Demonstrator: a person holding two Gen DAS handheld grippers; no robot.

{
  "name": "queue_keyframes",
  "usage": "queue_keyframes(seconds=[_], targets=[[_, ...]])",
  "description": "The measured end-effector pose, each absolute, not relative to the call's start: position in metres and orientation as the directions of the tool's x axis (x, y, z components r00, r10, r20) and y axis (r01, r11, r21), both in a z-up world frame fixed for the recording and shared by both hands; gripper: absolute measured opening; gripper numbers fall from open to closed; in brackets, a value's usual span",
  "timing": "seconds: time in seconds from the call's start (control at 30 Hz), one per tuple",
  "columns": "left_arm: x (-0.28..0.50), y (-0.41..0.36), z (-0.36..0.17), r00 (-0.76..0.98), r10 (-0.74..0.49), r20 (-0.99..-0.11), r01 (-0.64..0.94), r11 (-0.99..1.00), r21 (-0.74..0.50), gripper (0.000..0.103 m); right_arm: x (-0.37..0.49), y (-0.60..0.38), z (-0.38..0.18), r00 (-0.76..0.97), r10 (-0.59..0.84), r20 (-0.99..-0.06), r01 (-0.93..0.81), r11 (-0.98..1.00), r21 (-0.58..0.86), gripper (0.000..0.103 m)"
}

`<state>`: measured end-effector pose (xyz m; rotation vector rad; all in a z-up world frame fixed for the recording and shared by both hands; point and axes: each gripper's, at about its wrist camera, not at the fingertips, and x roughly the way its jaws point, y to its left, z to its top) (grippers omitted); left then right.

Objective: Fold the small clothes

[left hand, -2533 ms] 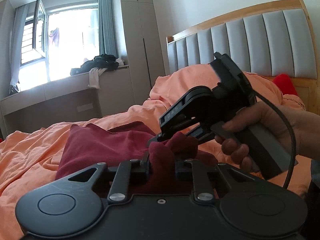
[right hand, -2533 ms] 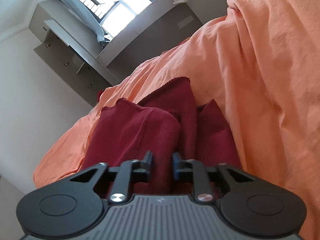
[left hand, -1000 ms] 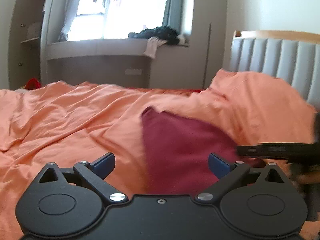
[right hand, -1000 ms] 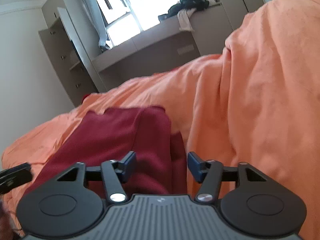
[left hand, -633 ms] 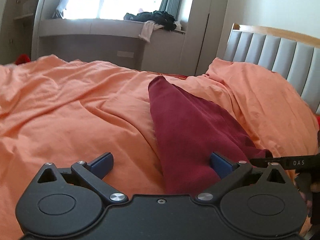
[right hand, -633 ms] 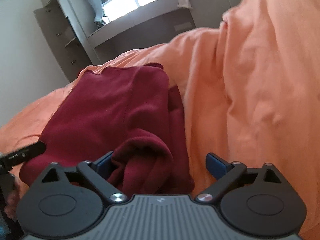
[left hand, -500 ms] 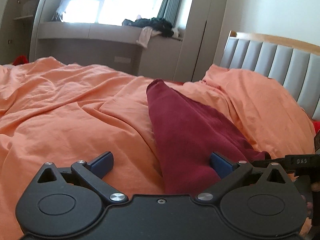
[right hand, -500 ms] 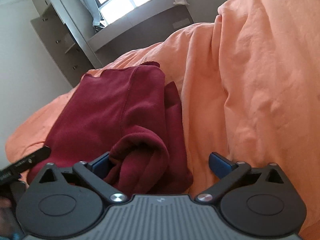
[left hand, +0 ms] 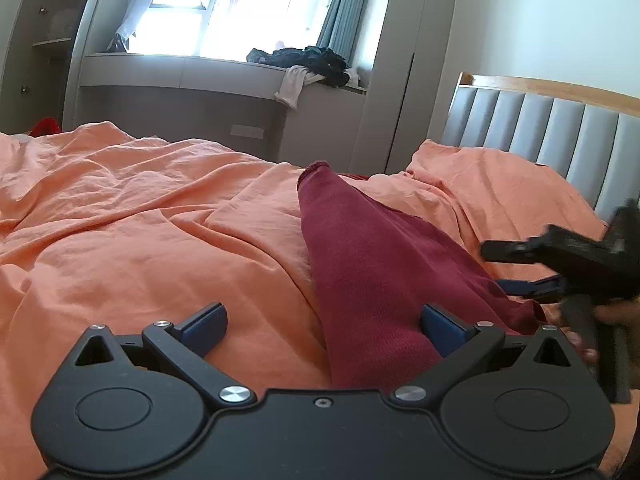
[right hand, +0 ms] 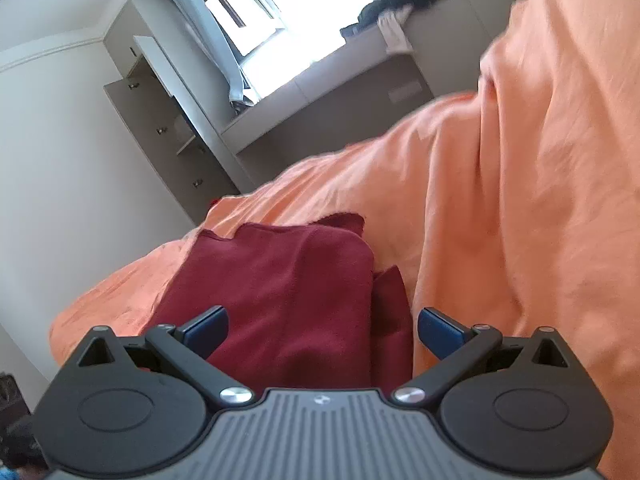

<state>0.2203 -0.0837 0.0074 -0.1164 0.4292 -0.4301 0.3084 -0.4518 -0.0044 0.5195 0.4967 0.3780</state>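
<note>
Your left hand-held gripper (left hand: 322,322) is released, its blue pads spread wide with nothing pressed between them. The dark red garment (left hand: 372,276) lies folded on the orange bedsheet (left hand: 132,240), and it is the landmark here. Your left hand-held gripper sits low at the garment's near end; the right-hand pad (left hand: 442,328) is over the cloth's near edge, and the other pad is over bare sheet just beside the garment. Whether either pad touches the fabric cannot be told.

Your right hand-held gripper (right hand: 322,330) is also released, jaws standing wide apart, grasping nothing. It hangs above the garment's near end, with the red cloth lying below the gap between the pads. In the left wrist view it shows blurred at the garment's right side, with your right hand (left hand: 608,316) wrapped round its handle.

Beyond the garment's far end stands a grey window bench (left hand: 224,80) with a heap of dark and pale clothes (left hand: 308,64) on it. To the garment's far right a pillow under the orange cover (left hand: 496,184) leans against the grey padded headboard (left hand: 560,132).
</note>
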Motion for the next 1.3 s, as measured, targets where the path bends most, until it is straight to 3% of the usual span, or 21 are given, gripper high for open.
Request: queue_keyframes(seconds=[0.1,0.33,0.53,0.83,1.3], targets=[[0.219,-0.084,0.007,0.825,-0.425,-0.372,0.380,0.905,-0.191,0.103,0.330,-0.452,-0.014,0.787,0.445,-0.427,-0.157,0.815,0.558,0.103],[0.219,-0.084,0.006,0.827,-0.427,-0.365,0.385,0.904,-0.185,0.103,0.330,-0.454,-0.020,0.747,0.488,-0.452,-0.181,0.803,0.567,0.103],[0.219,-0.085,0.007,0.827,-0.425,-0.369,0.382,0.905,-0.187,0.103,0.314,-0.452,-0.023,0.720,0.547,-0.427,-0.228,0.767,0.599,0.103],[0.221,-0.085,0.009,0.821,-0.426,-0.380,0.381,0.905,-0.190,0.103,0.302,-0.443,-0.025,0.741,0.508,-0.439,-0.207,0.795,0.571,0.096],[0.222,-0.085,0.009,0.820,-0.427,-0.381,0.383,0.904,-0.189,0.103,0.302,-0.444,-0.025,0.741,0.508,-0.438,-0.198,0.789,0.581,0.094]])
